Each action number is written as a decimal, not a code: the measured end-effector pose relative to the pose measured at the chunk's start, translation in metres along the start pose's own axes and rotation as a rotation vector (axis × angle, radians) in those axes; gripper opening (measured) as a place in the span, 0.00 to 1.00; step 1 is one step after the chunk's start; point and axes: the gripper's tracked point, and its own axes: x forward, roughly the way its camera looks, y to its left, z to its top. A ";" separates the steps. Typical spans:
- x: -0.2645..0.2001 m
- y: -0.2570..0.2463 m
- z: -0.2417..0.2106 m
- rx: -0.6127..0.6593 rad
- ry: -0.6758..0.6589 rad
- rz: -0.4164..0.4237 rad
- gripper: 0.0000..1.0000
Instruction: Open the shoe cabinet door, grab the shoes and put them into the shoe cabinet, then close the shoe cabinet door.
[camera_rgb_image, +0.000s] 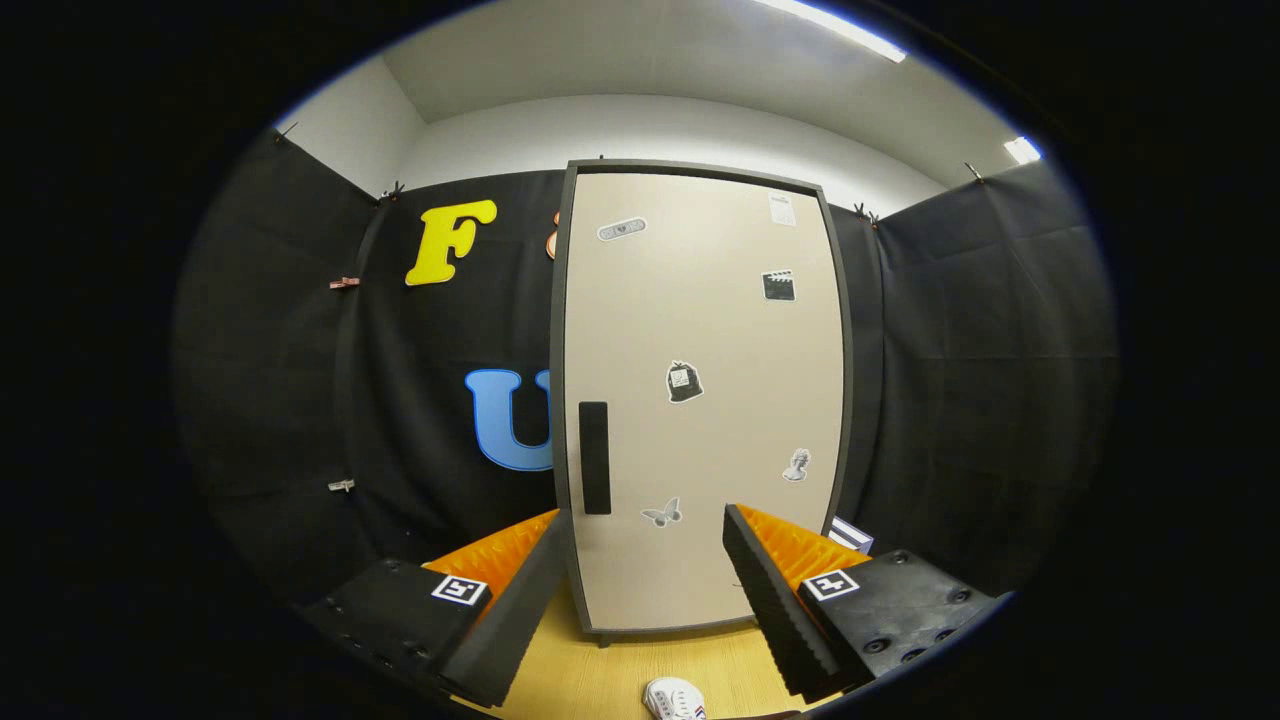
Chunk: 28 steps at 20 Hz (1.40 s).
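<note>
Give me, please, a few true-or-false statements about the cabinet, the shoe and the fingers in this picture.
1. The shoe cabinet door is shut. True.
2. The fingers are clamped on the door's handle. False: they are spread apart, holding nothing, short of the door.
3. A white shoe lies on the wooden floor between the fingers. True.
4. The handle sits by the door's right edge. False: it sits by the left edge.

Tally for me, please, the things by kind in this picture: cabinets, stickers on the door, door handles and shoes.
Shoe cabinet, door shut: 1
Stickers on the door: 6
Black handle: 1
White shoe, on the wooden floor between the open jaws of the gripper: 1
Total: 9
</note>
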 end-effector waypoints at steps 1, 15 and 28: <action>0.001 0.001 0.000 0.000 0.001 0.002 0.98; 0.075 0.027 -0.011 0.010 0.034 0.029 0.98; 0.173 0.042 -0.044 0.038 0.099 0.026 0.98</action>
